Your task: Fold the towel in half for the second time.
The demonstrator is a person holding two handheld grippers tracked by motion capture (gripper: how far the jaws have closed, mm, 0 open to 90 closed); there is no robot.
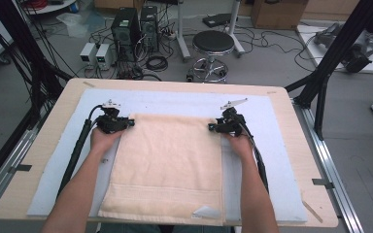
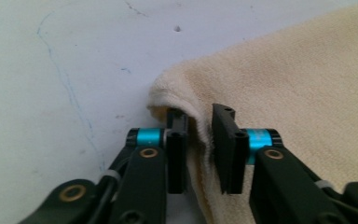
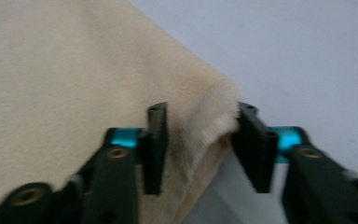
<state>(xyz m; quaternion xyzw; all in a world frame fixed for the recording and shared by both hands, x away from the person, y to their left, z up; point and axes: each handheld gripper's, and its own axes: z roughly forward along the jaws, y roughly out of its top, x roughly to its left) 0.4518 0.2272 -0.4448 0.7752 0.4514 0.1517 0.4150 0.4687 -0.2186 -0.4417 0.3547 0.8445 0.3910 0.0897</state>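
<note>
Now we have both tongs down on the far edge of the towel (image 1: pixel 167 165), one at each far corner.

Left tongs (image 1: pixel 124 124): in the left gripper view (image 2: pixel 199 147) the jaws are drawn close together with a bunched fold of the towel's (image 2: pixel 303 93) corner between them. Cloth touches both pads, so we read it as pinching the towel. The corner is humped up just ahead of the jaws.

Right tongs (image 1: pixel 215 127): in the right gripper view (image 3: pixel 200 147) the jaws stand wider, with the towel's (image 3: pixel 65 74) corner ridge between them. The hem meets the right-hand jaw and the cloth lies against the left-hand one. View is a bit blurred, but we call it pinching the towel too.

Towel position: it lies flat on the pale mat (image 1: pixel 272 121) covering the wooden table (image 1: pixel 43 145), roughly centred, long side running from the near edge to the tongs. Near hem reaches almost to the table's near edge. The near right corner is turned up, showing a whitish patch (image 1: pixel 206 211). The mat (image 2: pixel 74 56) shows bare to the left of the corner in the left gripper view, with thin blue pen marks (image 2: pixel 72 95) on it. The mat (image 3: pixel 307 56) is bare to the right in the right gripper view.

Hands: left hand (image 1: pixel 106 140) and right hand (image 1: pixel 238 144) sit just behind their tongs, forearms coming in from the near side, a black cable (image 1: pixel 75 153) trailing along the left arm.
</note>
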